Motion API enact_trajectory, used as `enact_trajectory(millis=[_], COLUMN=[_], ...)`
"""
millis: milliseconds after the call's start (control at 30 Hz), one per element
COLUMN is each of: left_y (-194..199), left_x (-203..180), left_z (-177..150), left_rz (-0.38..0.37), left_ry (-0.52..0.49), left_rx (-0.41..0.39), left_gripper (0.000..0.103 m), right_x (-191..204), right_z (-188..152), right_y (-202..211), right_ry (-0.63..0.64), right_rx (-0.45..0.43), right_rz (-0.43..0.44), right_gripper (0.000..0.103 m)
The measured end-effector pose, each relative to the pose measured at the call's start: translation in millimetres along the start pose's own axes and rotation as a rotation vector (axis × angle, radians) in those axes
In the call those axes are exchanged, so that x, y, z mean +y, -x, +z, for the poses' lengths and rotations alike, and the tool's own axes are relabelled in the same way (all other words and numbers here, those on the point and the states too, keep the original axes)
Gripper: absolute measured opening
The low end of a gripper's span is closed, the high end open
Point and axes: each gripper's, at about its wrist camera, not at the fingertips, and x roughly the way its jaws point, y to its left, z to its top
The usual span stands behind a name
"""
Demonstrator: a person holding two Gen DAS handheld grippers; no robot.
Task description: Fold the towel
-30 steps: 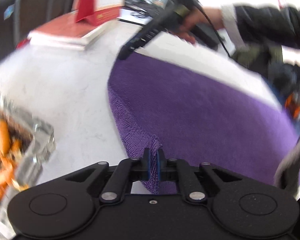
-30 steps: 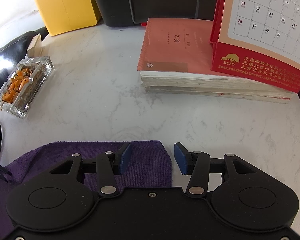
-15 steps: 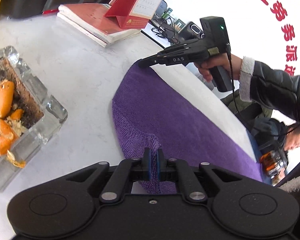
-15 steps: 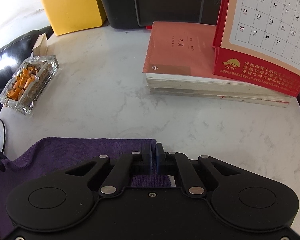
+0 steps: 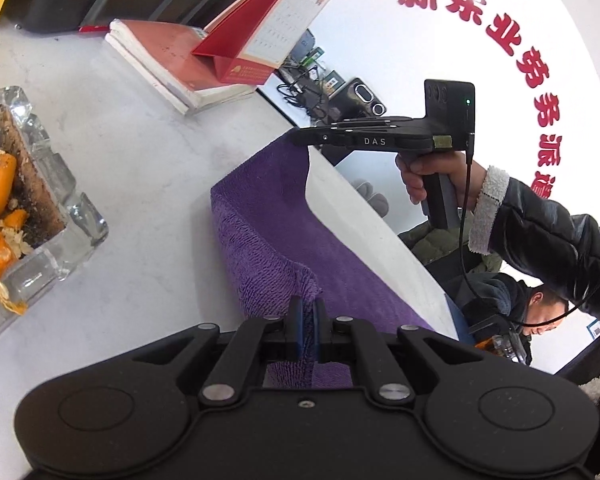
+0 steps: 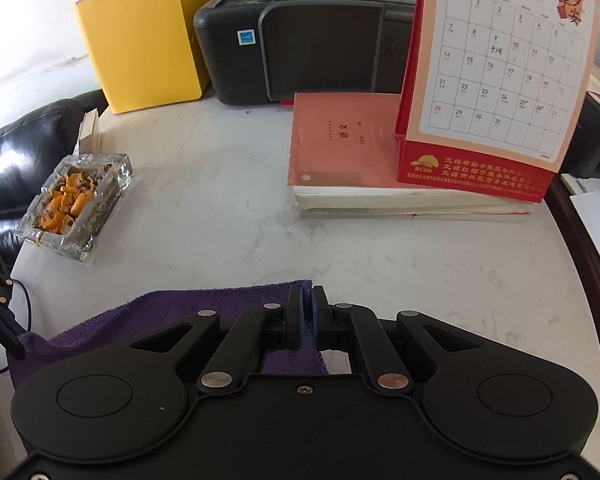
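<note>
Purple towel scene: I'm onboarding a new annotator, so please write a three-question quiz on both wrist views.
1. True or false: the left gripper has its fingers closed on the purple towel.
2. Multiple choice: the desk calendar stands on (a) the glass ashtray, (b) the stack of books, (c) the printer.
3. Fill in: the glass ashtray holds orange ____.

Key:
1. True; the right gripper also grips a towel corner.
2. b
3. Peel
</note>
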Motion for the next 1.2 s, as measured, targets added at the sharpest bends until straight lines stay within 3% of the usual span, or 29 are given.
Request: enact_trajectory(millis=[300, 633, 967, 1200], left_y=[3.6, -20.2, -73.4, -117.7], left_x=[-28.5, -81.4, -141.2, -182.5], left_z=[-0.3, -5.2, -16.1, -36.5], left_rz=[-0.112, -0.268, -0.392, -0.418], left_ry=[-0.049, -0.148, -0.208, -0.244], left_rx=[-0.002, 0.069, 0.19, 0.271], left_gripper=[0.004, 0.004, 0.004, 0.004], right_x=[13.3, 21.3, 18.4, 17.2], right_z=[-25.8, -75.7, -160.5, -222.1], right_y=[66.5, 150.2, 226.4, 260.5], right_ry=[-0.085, -0.203, -0.329, -0.401], right_rx=[-0.075, -0.2, -0.281, -0.318], right_rz=[-0.099, -0.223, -0.325, -0.344], right_gripper=[0.004, 0.004, 0.004, 0.004])
